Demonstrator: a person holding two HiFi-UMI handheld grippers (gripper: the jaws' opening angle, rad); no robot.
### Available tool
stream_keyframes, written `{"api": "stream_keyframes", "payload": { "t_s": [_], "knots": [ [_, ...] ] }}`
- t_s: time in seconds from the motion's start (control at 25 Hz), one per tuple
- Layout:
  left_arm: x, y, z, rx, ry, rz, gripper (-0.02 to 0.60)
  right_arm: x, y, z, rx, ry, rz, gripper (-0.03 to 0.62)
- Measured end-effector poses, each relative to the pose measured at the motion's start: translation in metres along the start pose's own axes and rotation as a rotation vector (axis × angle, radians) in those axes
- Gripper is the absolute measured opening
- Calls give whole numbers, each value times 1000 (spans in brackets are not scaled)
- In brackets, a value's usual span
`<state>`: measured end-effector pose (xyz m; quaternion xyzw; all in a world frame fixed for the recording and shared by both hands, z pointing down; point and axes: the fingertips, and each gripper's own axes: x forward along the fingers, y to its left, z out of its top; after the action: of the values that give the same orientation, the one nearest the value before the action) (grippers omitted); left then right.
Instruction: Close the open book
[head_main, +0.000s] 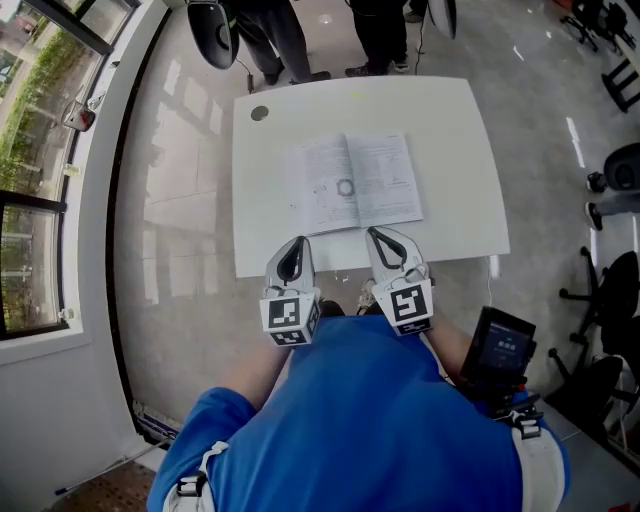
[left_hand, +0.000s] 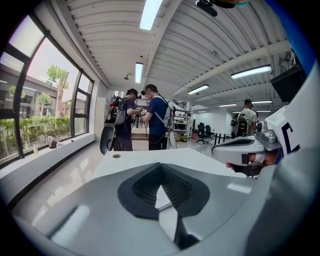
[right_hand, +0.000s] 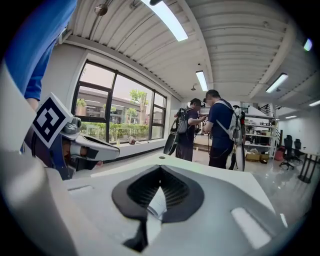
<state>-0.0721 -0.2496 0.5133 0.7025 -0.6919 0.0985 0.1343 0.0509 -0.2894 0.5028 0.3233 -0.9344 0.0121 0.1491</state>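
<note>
you are holding both grippers side by side over the near edge of the white desk (head_main: 455, 130), each one pointing away from you and slightly downward. the left gripper (head_main: 300, 241) is keeping its jaws together, tips meeting, with nothing clamped between them. the right gripper (head_main: 372, 233) is doing the same: jaws together, nothing gripped.

the open book (head_main: 352, 182) is lying flat on the desk just ahead of both gripper tips, pages facing up and its spine running away from you. the near left corner of the left page is sitting just in front of the left gripper's tip. the near edge of the right page, close to the spine, is sitting just in front of the right gripper's tip. from the head view i cannot tell whether either tip is touching the paper.

in the right gripper view, a slice of printed page (right_hand: 157, 202) is showing through the hollow behind the closed tips, so the book is lying below and ahead of that gripper.

farther ahead of the left gripper, beyond the book, a small round cap (head_main: 259, 113) is sitting in the desk top. past the far edge of the desk, two people (head_main: 290, 40) are standing.
</note>
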Motion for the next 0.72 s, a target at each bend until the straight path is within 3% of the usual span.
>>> {"api": "stream_keyframes", "payload": {
  "t_s": [0.4, 0.72],
  "knots": [
    [31, 37, -29, 3, 52, 22, 6, 56, 9, -36, -50, 84, 50, 0],
    [31, 53, -37, 9, 104, 11, 6, 76, 31, -38, -259, 176, 94, 2]
  ]
}}
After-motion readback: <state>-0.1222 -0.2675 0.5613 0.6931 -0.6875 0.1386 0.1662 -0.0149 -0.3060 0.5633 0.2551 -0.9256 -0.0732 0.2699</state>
